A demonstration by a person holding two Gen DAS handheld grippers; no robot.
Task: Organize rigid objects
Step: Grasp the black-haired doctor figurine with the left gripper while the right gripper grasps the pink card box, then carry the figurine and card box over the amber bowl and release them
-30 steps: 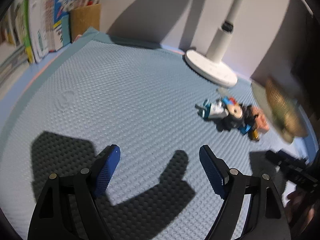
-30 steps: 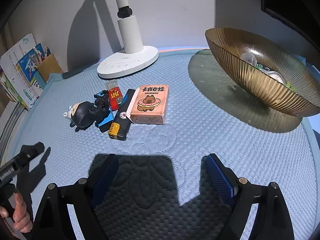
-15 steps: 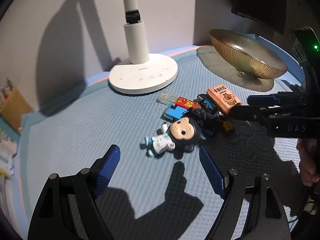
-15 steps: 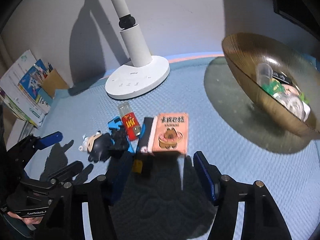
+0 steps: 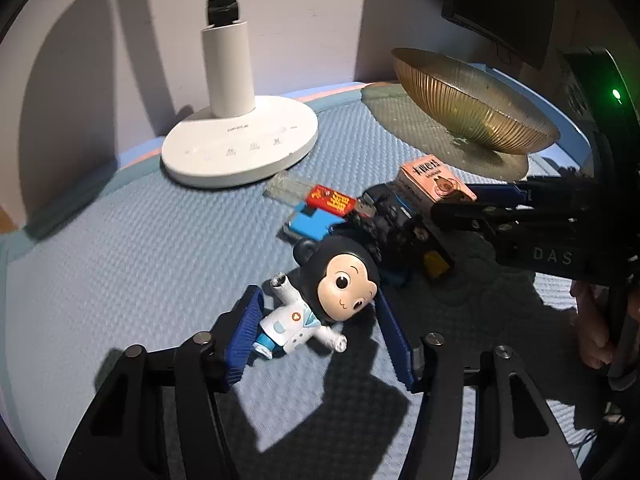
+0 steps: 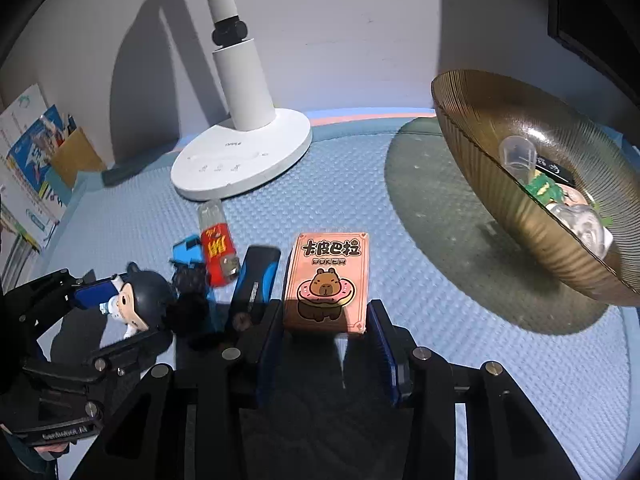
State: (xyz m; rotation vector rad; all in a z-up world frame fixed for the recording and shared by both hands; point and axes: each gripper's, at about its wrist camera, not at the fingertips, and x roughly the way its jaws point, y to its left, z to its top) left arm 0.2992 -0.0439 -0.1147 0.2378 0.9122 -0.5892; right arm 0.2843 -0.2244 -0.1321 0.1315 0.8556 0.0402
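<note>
Left wrist view shows the left gripper low over the blue mat, its jaws having just been closing around a monkey figurine. The toy lies on its back, long axis slanting across the picture: black-hooded head up and right toward the pile, white-coated body and blue feet down and left. The left pad sits by its feet, the right pad beside its head; whether either pad actually presses on it is hard to tell, as a sliver of mat seems to show on both sides.

Right wrist view has the right gripper astride the near end of a pink card box, jaws also having just been closing. The box lies flat, printed face up, its long axis running away from the camera toward the wall. Both blue pads flank its near corners, seemingly touching or just short.

Left of the box lie a black-and-blue lighter, a red USB stick and a blue toy piece, bunched together. A white lamp base stands behind them. A gold ribbed bowl sits to the right, holding small items.
</note>
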